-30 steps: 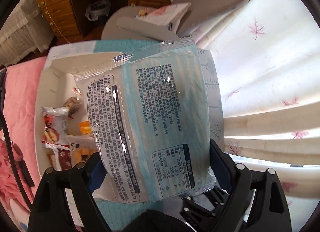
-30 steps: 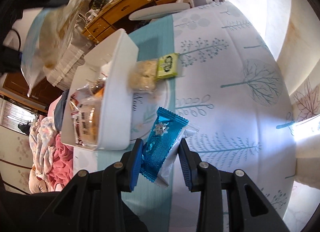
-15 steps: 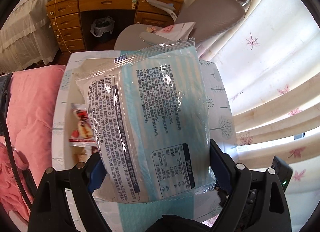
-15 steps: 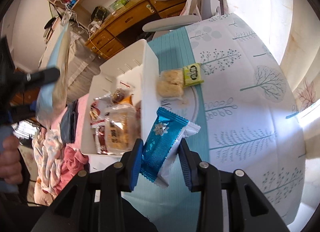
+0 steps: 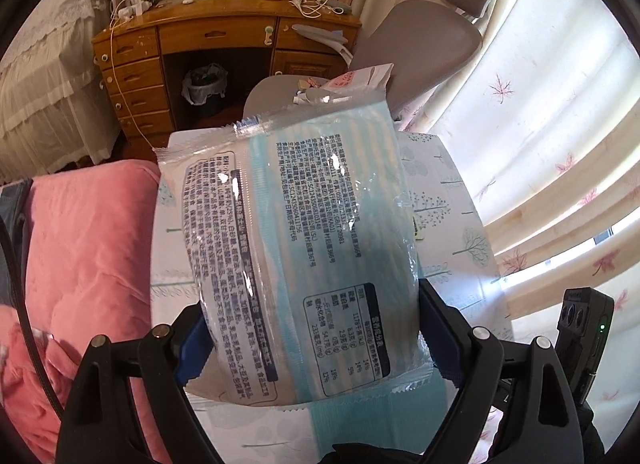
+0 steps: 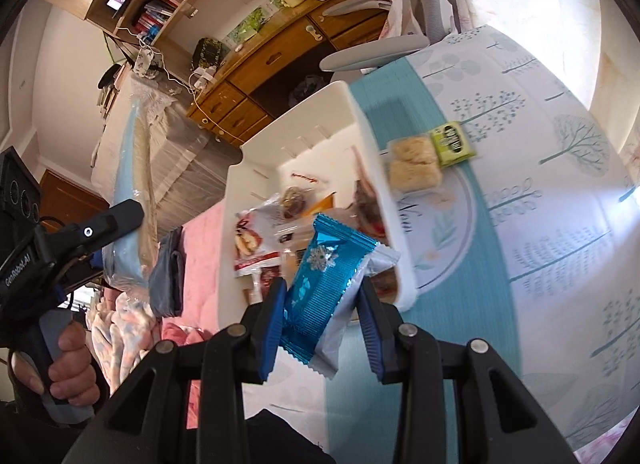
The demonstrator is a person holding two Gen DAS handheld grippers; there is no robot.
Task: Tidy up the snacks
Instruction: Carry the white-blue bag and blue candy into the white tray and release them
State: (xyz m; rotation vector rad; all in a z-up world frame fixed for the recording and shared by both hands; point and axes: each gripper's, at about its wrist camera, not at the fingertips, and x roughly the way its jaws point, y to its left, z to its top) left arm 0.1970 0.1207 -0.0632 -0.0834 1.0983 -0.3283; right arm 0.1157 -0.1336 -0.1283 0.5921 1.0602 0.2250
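At far left of the right wrist view, a hand (image 6: 68, 368) grips the handle of the left claw (image 5: 310, 340), which pinches a large pale blue snack bag (image 5: 296, 260) across its width, its wide-set fingers pressing both sides. That bag hangs in the air above a pink bed cover (image 5: 84, 248) and the edge of the tree-printed worktop (image 5: 452, 224), printed back facing the left wrist camera. Further right stands a white storage box (image 6: 352, 112) on the worktop, several wrapped snacks (image 6: 260, 236) lying inside it. Over the box's near corner, the right claw (image 6: 324, 320) pinches a shiny blue wafer packet (image 6: 320, 288) between its blue pads, the packet tilted and clear of the box. Just beside the box's right wall, a pack of two pale cakes (image 6: 412, 168) with a green label lies on the worktop's teal stripe. Behind are a wooden desk (image 5: 192, 44) and a grey chair (image 5: 420, 40).
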